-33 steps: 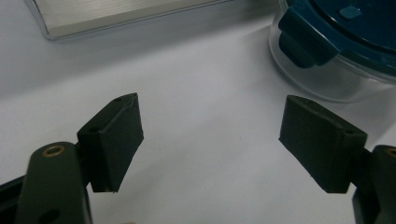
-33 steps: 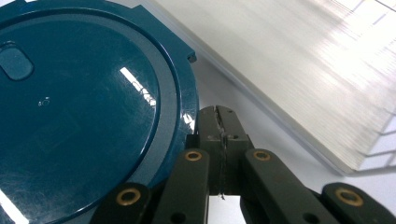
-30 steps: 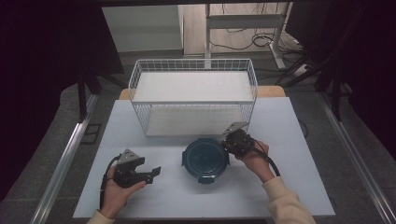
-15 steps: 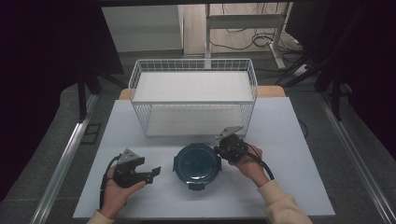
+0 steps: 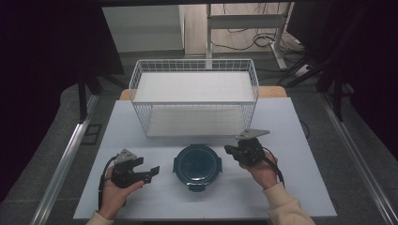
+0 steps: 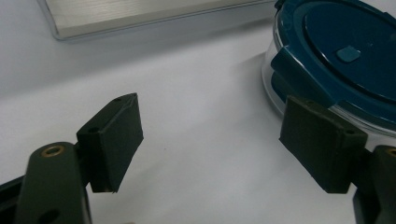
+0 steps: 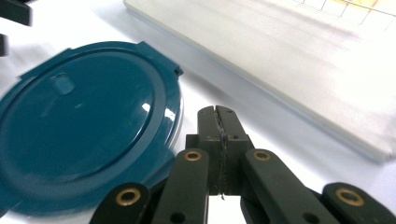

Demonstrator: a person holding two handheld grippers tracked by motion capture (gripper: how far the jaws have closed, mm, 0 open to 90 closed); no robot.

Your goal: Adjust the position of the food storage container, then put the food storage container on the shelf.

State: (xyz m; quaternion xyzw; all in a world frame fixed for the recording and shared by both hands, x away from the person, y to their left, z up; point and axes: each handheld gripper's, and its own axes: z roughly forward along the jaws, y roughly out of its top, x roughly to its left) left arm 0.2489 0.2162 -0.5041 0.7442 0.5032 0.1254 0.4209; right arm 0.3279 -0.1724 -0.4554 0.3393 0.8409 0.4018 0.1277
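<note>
Right gripper view: right gripper (image 7: 219, 116) closed, empty; left gripper (image 6: 210, 140) agape beside container (image 6: 345, 60).

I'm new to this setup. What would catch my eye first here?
The round teal-lidded container at the table's near middle, between the two tools. Behind it stands a white wire basket. The left tool is open beside the container; the right tool is shut, empty.
</note>
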